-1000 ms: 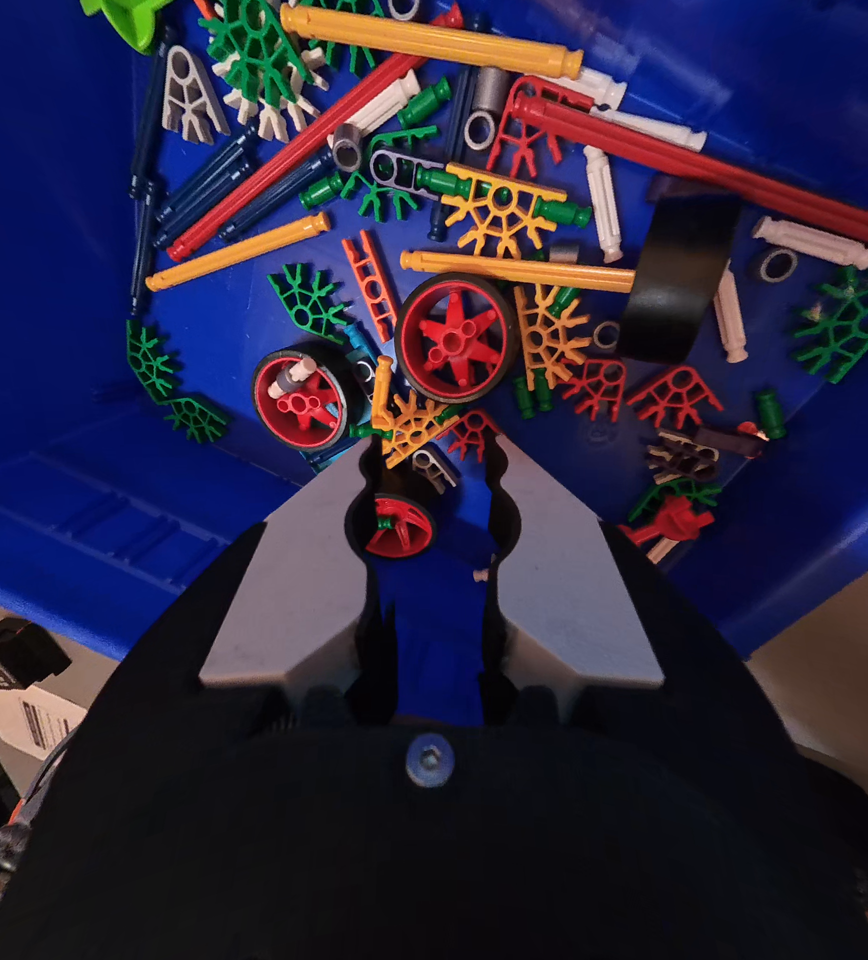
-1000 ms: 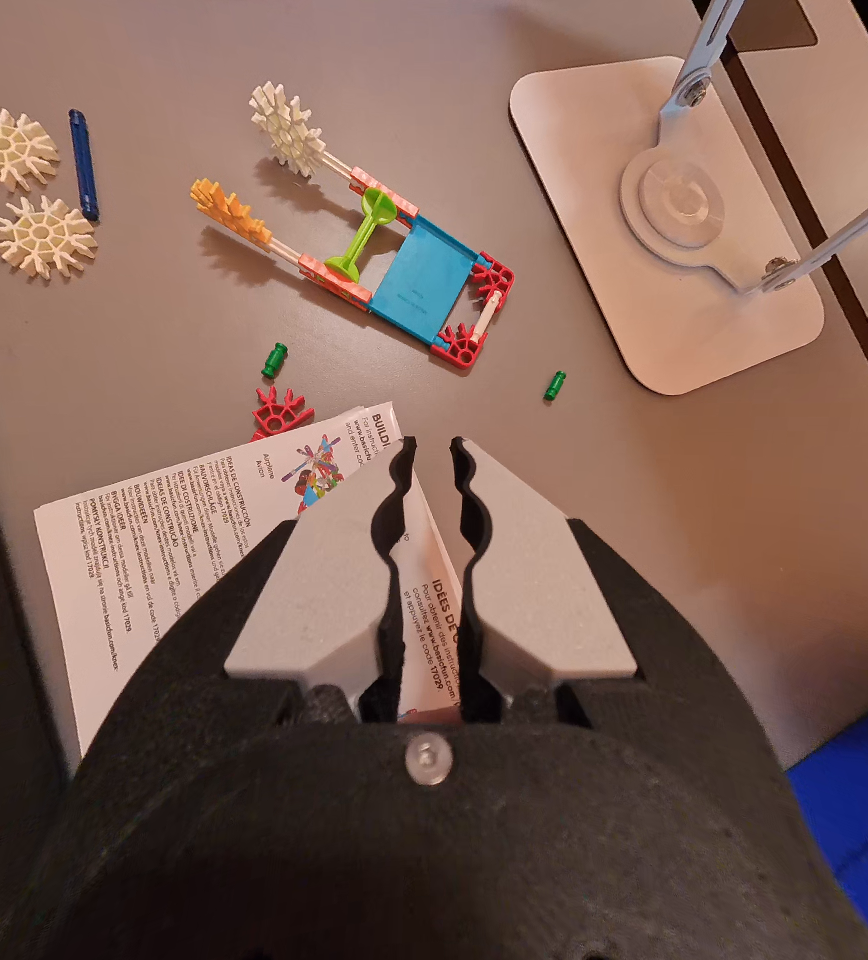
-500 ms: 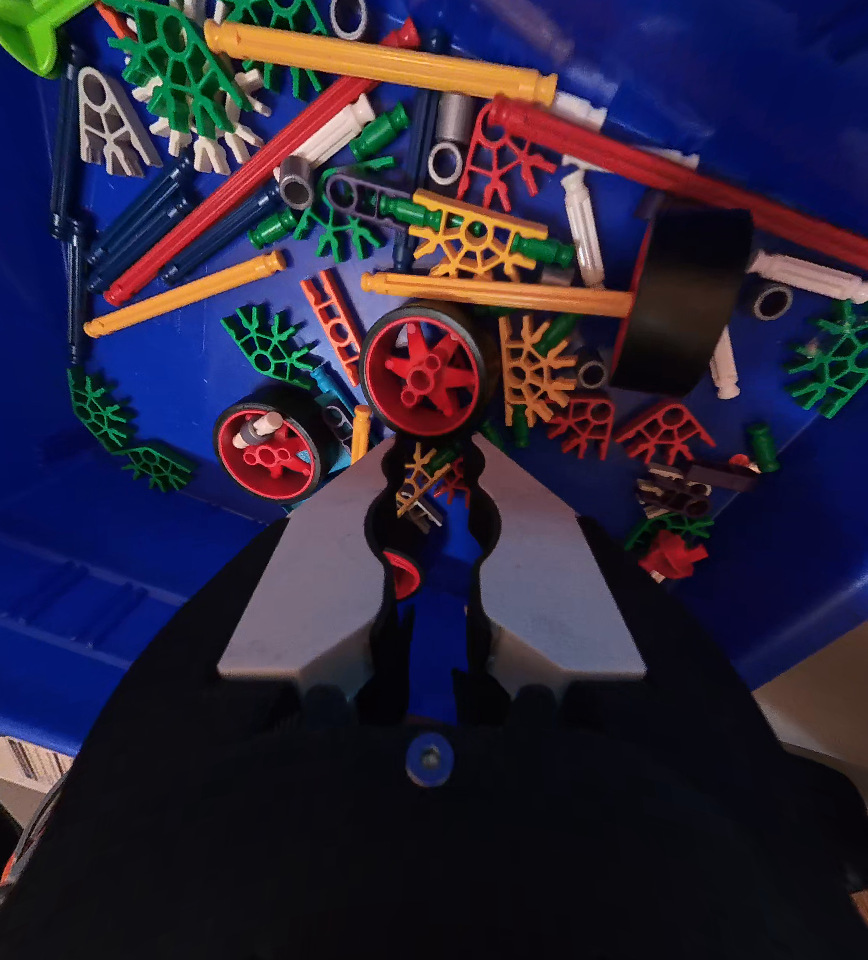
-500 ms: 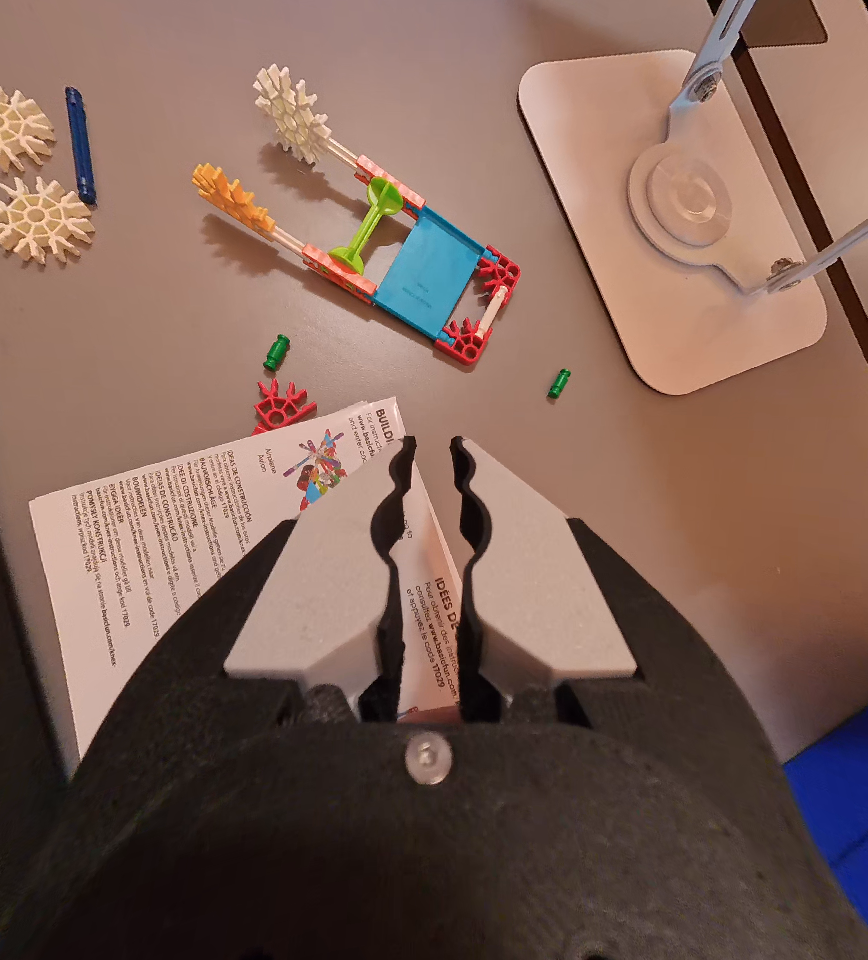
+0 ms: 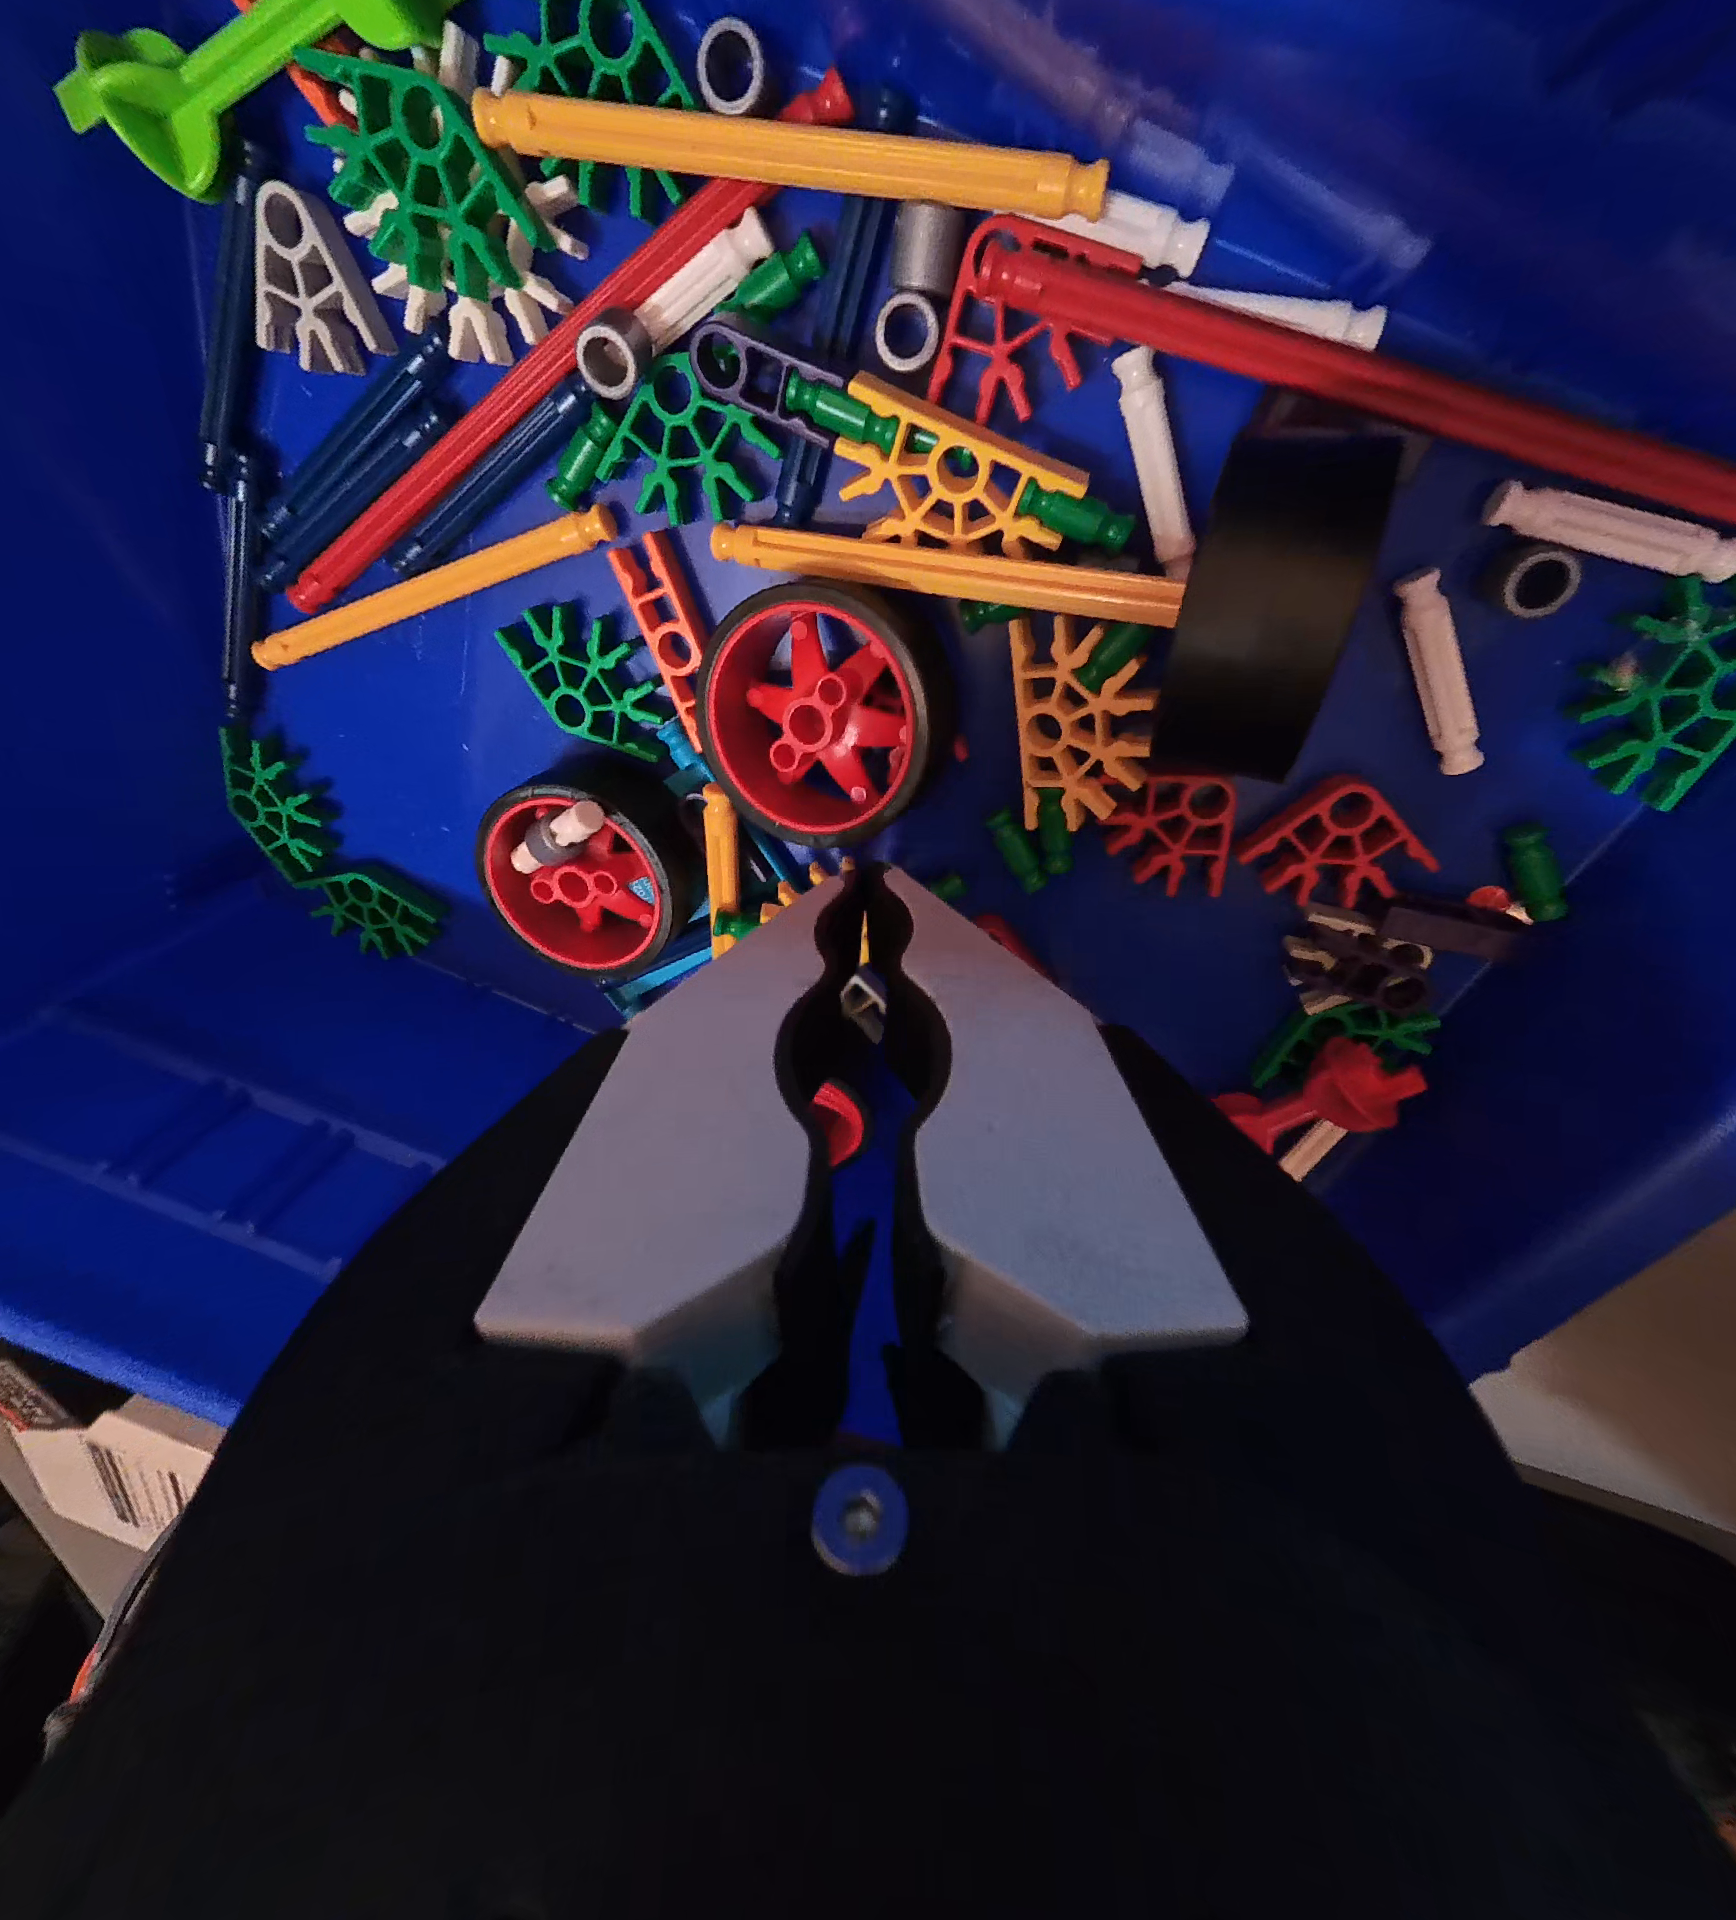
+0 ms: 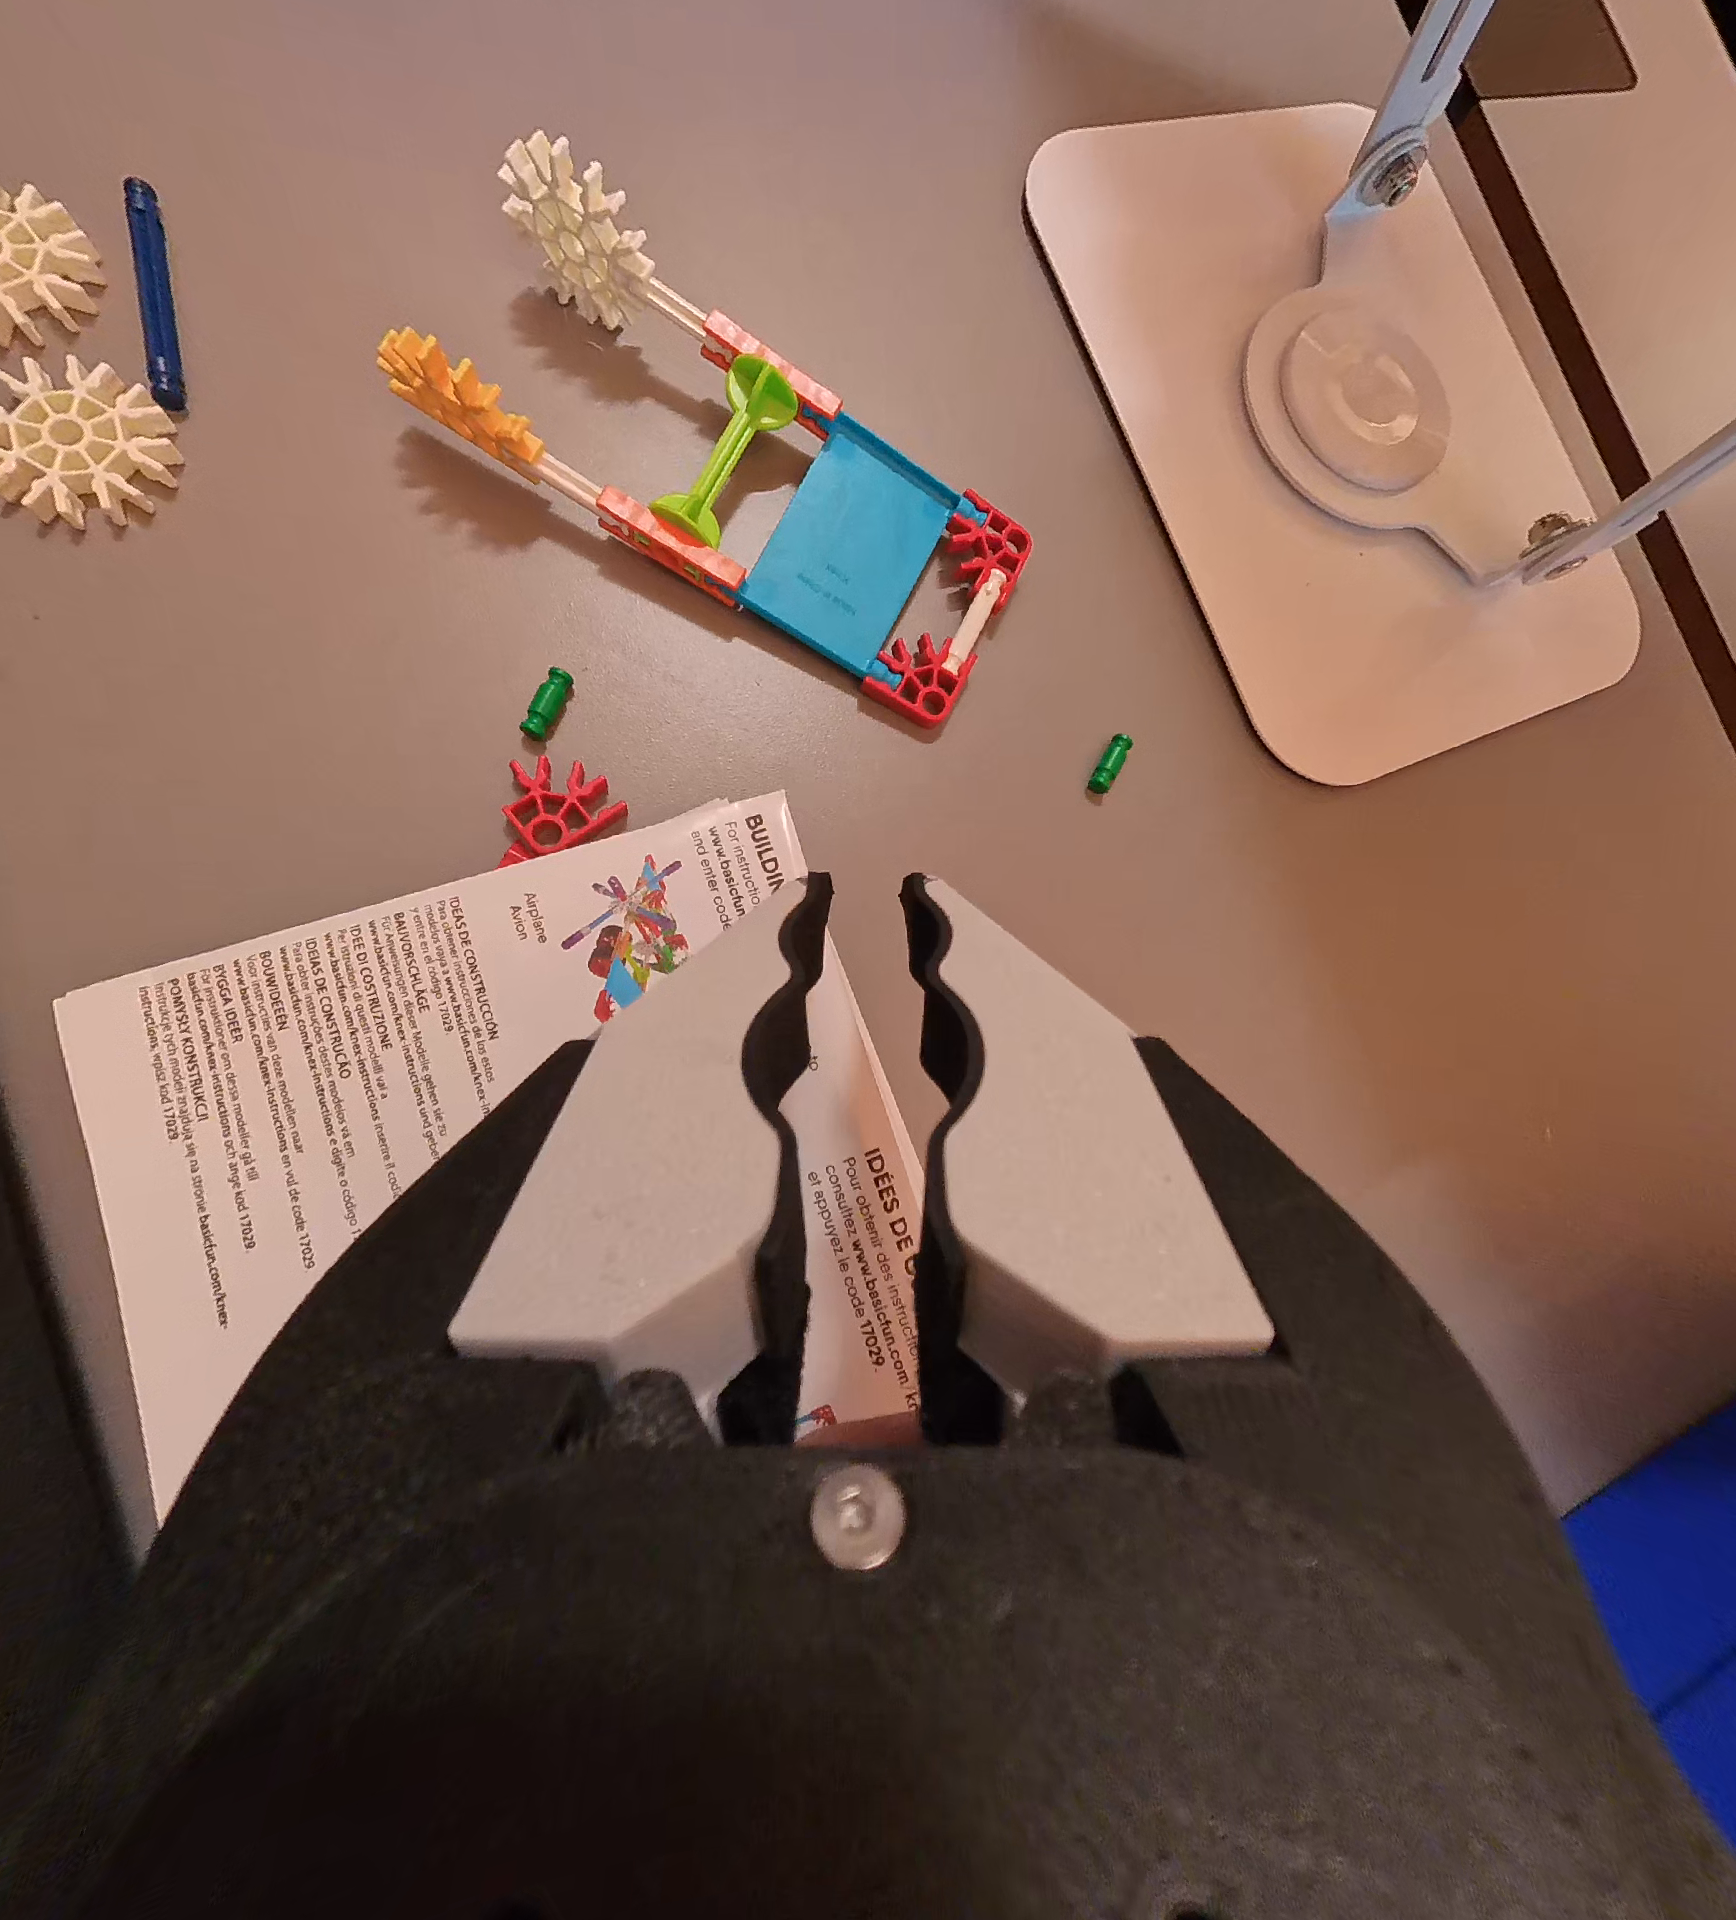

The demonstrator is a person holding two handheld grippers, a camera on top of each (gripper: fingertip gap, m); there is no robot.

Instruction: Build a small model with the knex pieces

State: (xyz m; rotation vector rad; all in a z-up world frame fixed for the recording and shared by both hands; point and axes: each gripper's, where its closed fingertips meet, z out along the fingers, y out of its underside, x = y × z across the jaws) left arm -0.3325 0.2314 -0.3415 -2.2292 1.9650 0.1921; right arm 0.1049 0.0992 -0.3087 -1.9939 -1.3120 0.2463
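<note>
Your left wrist view looks down into a blue plastic bin (image 5: pixel 147 1049) whose floor is strewn with toy building pieces, with a strip of pale floor and a cardboard box (image 5: pixel 105 1465) showing past its near edge. Your left gripper (image 5: pixel 862 883) sits low in that bin with its tips drawn together on a thin yellow connector piece (image 5: pixel 862 940), of which only a sliver shows between the fingers. Just beyond the tips lies a large red wheel with a black tyre (image 5: pixel 822 717), and a smaller red wheel (image 5: pixel 578 883) lies to its left. A loose black tyre (image 5: pixel 1269 613) stands on edge to the right, under a long red rod (image 5: pixel 1415 390); yellow rods, green connectors and white rods lie scattered behind. Your right wrist view shows a grey tabletop (image 6: pixel 1466 987), with a dark edge at the left and a corner of the blue bin at the lower right. Your right gripper (image 6: pixel 864 883) hangs over a white printed leaflet (image 6: pixel 324 1091), fingers a little apart and holding nothing. Farther off on the table lies a small toy frame with a blue panel (image 6: pixel 843 540), and nearer you a red connector (image 6: pixel 557 810) partly under the leaflet. Two green pegs, two white snowflake pieces, a blue rod and a pale lamp base (image 6: pixel 1207 312) lie around them.
</note>
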